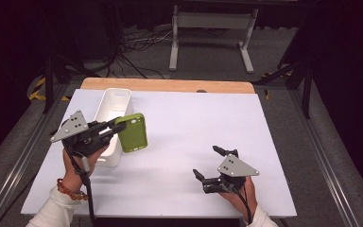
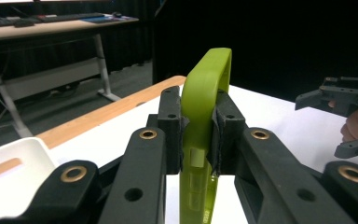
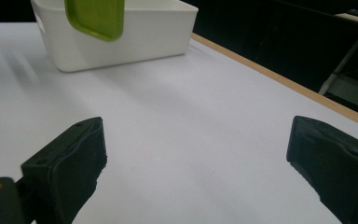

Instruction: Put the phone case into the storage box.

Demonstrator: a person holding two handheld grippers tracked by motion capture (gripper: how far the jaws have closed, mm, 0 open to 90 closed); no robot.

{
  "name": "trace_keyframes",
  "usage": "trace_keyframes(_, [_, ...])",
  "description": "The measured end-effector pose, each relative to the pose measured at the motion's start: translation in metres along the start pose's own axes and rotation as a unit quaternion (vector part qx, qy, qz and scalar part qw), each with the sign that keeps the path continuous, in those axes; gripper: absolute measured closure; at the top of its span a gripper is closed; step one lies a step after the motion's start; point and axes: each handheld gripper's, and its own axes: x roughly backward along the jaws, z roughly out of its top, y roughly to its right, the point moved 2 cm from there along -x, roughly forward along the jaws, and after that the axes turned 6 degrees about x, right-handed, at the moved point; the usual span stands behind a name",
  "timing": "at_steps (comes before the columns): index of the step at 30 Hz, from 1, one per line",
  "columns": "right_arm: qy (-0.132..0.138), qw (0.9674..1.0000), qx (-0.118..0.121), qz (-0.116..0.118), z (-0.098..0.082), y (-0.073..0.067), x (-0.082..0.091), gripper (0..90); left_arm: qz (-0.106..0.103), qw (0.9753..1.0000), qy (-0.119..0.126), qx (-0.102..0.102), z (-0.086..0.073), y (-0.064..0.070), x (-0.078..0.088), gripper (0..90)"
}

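Observation:
A green phone case (image 1: 133, 132) hangs in the air just right of a white rectangular bin (image 1: 114, 124). My left gripper (image 1: 118, 126) is shut on the case's edge; in the left gripper view the case (image 2: 204, 130) stands edge-on between the two black pads. My right gripper (image 1: 207, 163) rests low over the white table near the front right, open, with nothing between its jaws. In the right gripper view the case (image 3: 94, 16) hangs in front of the bin (image 3: 135, 32), far beyond the spread jaws (image 3: 198, 154).
The white tabletop (image 1: 184, 123) ends in a wooden strip (image 1: 168, 85) at the far side. Beyond it stand a white desk frame (image 1: 211, 35) and floor cables (image 1: 137, 47). Metal rails run along both table sides.

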Motion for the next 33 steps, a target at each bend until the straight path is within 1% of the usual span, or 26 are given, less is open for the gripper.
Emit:
trace_keyframes(2, [-0.007, 1.0, -0.003, -0.003, -0.004, 0.002, 0.002, 6.0, 0.004, 1.0, 0.005, 0.0, 0.001, -0.003, 0.006, 77.6])
trace_keyframes(3, [-0.01, 0.9999, -0.002, -0.008, -0.007, 0.004, 0.003, 5.9, 0.004, 1.0, 0.005, 0.0, 0.001, -0.003, 0.006, 77.6])
trace_keyframes(4, [-0.013, 0.9998, -0.001, -0.011, -0.008, 0.006, 0.004, 5.9, 0.008, 1.0, 0.005, 0.0, 0.003, -0.007, 0.011, 77.6])
trace_keyframes(6, [-0.018, 0.9997, -0.006, -0.013, -0.012, 0.009, 0.006, 5.4, 0.009, 0.9999, 0.009, 0.0, 0.004, -0.011, 0.015, 77.6])
trace_keyframes(7, [-0.02, 0.9996, -0.009, -0.017, -0.014, 0.011, 0.008, 5.4, 0.009, 0.9999, 0.007, 0.001, 0.004, -0.012, 0.018, 77.6])
trace_keyframes(8, [-0.02, 0.9996, -0.009, -0.017, -0.014, 0.011, 0.008, 5.4, 0.009, 0.9999, 0.007, 0.001, 0.004, -0.012, 0.018, 77.6])
trace_keyframes(9, [-0.021, 0.9996, -0.012, -0.015, -0.015, 0.012, 0.009, 5.4, 0.012, 0.9998, 0.013, 0.003, 0.004, -0.014, 0.019, 77.6])
trace_keyframes(11, [-0.021, 0.9995, -0.014, -0.018, -0.016, 0.014, 0.012, 5.1, 0.015, 0.9998, 0.013, 0.002, 0.005, -0.017, 0.023, 77.6])
trace_keyframes(15, [-0.017, 0.9996, -0.018, -0.013, -0.017, 0.016, 0.014, 4.9, 0.018, 0.9996, 0.023, 0.004, 0.007, -0.021, 0.029, 77.6])
trace_keyframes(16, [-0.015, 0.9996, -0.021, -0.014, -0.017, 0.016, 0.015, 5.0, 0.021, 0.9995, 0.024, 0.002, 0.007, -0.022, 0.031, 77.6])
trace_keyframes(20, [-0.005, 0.9994, -0.029, -0.016, -0.016, 0.018, 0.017, 7.1, 0.024, 0.9991, 0.034, 0.0, 0.01, -0.025, 0.04, 77.6])
trace_keyframes(23, [-0.001, 0.9993, -0.034, -0.013, -0.017, 0.019, 0.018, 8.3, 0.025, 0.9988, 0.042, 0.001, 0.011, -0.03, 0.046, 77.6])
trace_keyframes(25, [0.003, 0.9992, -0.037, -0.011, -0.017, 0.02, 0.018, 8.7, 0.028, 0.9987, 0.042, 0.0, 0.011, -0.033, 0.048, 77.6])
trace_keyframes(27, [0.002, 0.9992, -0.038, -0.014, -0.018, 0.021, 0.018, 9.1, 0.028, 0.9985, 0.047, 0.003, 0.011, -0.034, 0.049, 77.6])
trace_keyframes(28, [0.003, 0.9992, -0.039, -0.012, -0.018, 0.021, 0.018, 9.5, 0.028, 0.9985, 0.047, 0.001, 0.011, -0.035, 0.05, 77.6])
trace_keyframes(29, [0.001, 0.9992, -0.038, -0.008, -0.018, 0.021, 0.017, 9.6, 0.029, 0.9984, 0.049, 0.001, 0.011, -0.035, 0.049, 77.6])
trace_keyframes(33, [0.0, 0.9995, -0.032, -0.008, -0.017, 0.019, 0.017, 10.1, 0.031, 0.9985, 0.044, -0.003, 0.01, -0.037, 0.051, 77.7])
